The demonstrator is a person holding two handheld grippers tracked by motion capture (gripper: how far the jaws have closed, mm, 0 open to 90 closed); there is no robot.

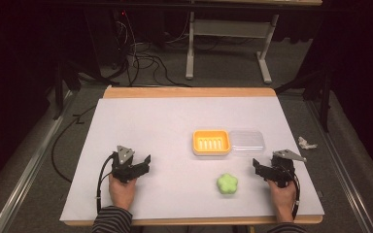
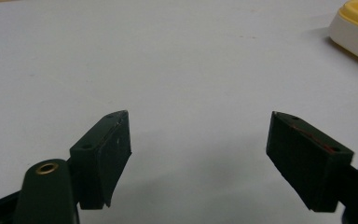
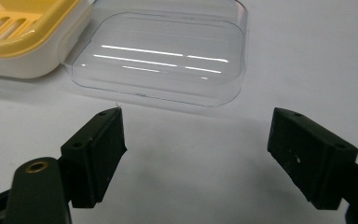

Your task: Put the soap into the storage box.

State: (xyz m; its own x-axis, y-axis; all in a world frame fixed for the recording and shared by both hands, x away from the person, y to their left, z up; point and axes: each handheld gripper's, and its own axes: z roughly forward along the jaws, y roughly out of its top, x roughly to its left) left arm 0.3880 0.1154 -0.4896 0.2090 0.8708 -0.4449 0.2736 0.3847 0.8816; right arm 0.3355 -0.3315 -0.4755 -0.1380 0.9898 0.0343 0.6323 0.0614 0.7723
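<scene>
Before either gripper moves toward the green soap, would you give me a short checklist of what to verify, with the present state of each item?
1. Right gripper open, nothing between its jaws: ok.
2. Left gripper open, nothing between its jaws: ok.
3. Green flower-shaped soap lies free on the white table cover, apart from both grippers: ok.
4. Yellow soap dish has nothing lying in it: ok.
5. Clear lid is off the dish and lies beside it: ok.
6. Whether the lid touches the dish: cannot tell.
</scene>
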